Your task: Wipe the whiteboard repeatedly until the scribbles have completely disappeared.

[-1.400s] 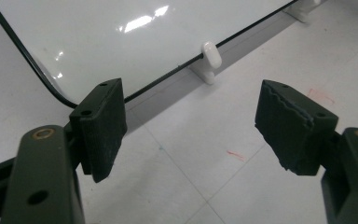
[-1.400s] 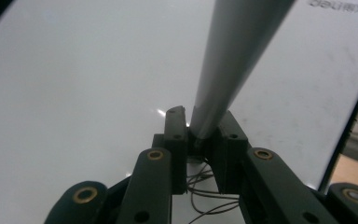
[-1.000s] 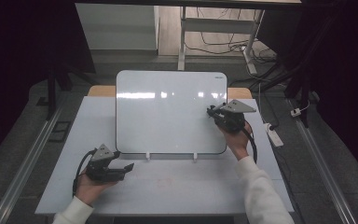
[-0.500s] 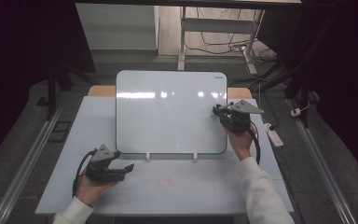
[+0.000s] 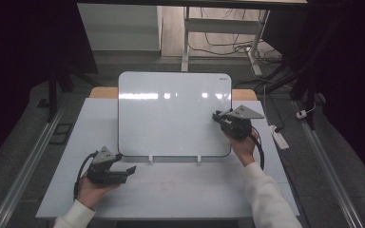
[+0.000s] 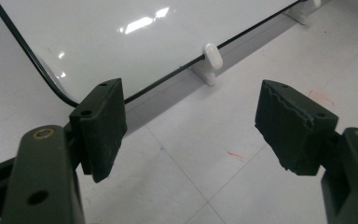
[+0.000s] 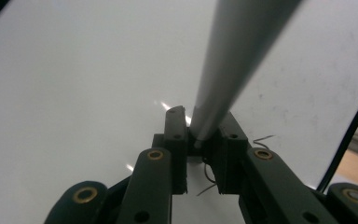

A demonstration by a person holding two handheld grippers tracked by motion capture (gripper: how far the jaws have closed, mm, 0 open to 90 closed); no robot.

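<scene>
The whiteboard [image 5: 173, 114] stands propped on two small white clips [image 6: 211, 60] at the middle of the table [image 5: 180, 190], its face blank apart from faint smudges. Our right gripper [image 5: 217, 117] pinches a slim grey marker [image 7: 235, 60] against the board's right side, jaws pressed tight on the barrel. Our left gripper [image 5: 130, 170] rests near the board's near-left corner, jaws spread on nothing. We judge that writing is about to start; next we need steady tip contact and an even stroke leftward.
</scene>
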